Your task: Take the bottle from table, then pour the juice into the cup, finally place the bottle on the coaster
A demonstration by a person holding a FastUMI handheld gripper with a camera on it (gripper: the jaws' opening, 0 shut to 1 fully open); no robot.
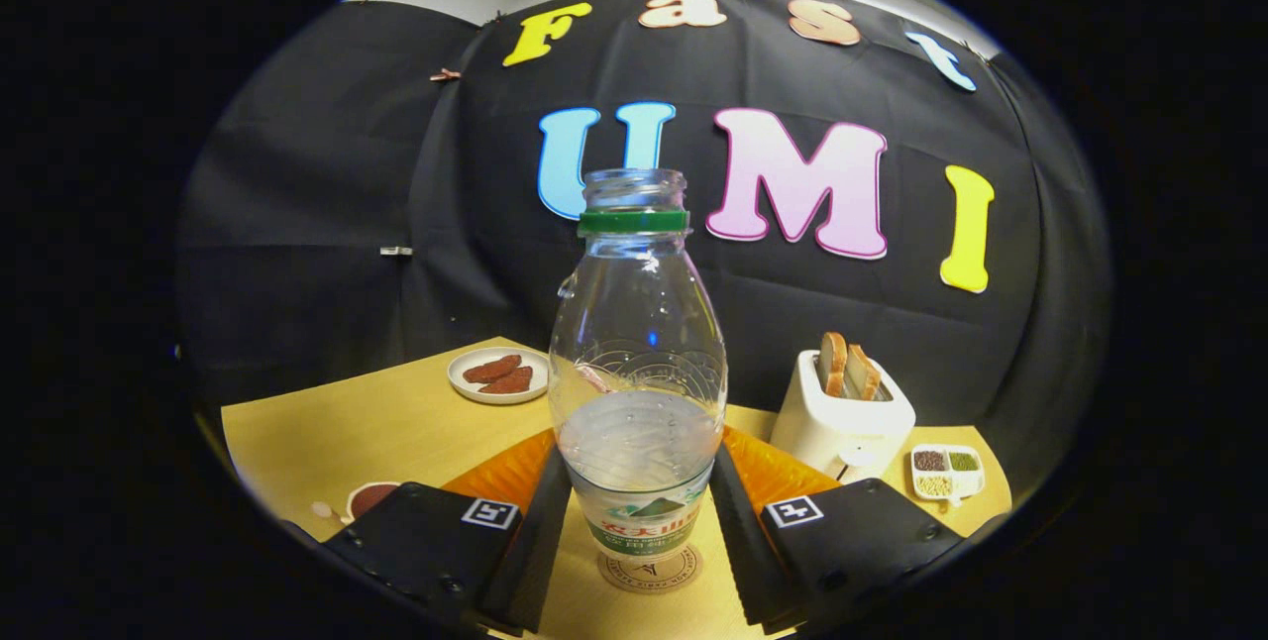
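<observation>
Clear plastic bottle (635, 392) stands upright between my gripper (639, 531) fingers, cap off, green ring at the neck, liquid filling the lower part, label band near the base. My jaws sit apart, one finger (530, 546) on each side of the bottle base; I cannot tell whether either one touches the plastic, so I don't count it as clamped. Bottle base rests on a round printed coaster (651, 571), which lies on the yellow table (376, 432) right between the fingertips. Square marker tags sit on top of both gripper blocks. Orange mat (515, 470) pokes out behind the fingers on both sides of the bottle. From the bottle, at 8 o'clock, a cup (371, 498) with dark liquid peeks past the left block, partly hidden. At 3 o'clock, a small white divided dish (946, 472) holds seeds or beans in its compartments. Just beyond it, at 2 o'clock, a white toaster (840, 417) carries two bread slices standing in its slots. At 10 o'clock, farther back, a white plate (498, 374) holds two reddish-brown slices. Black cloth wall (327, 224) closes off the back.
</observation>
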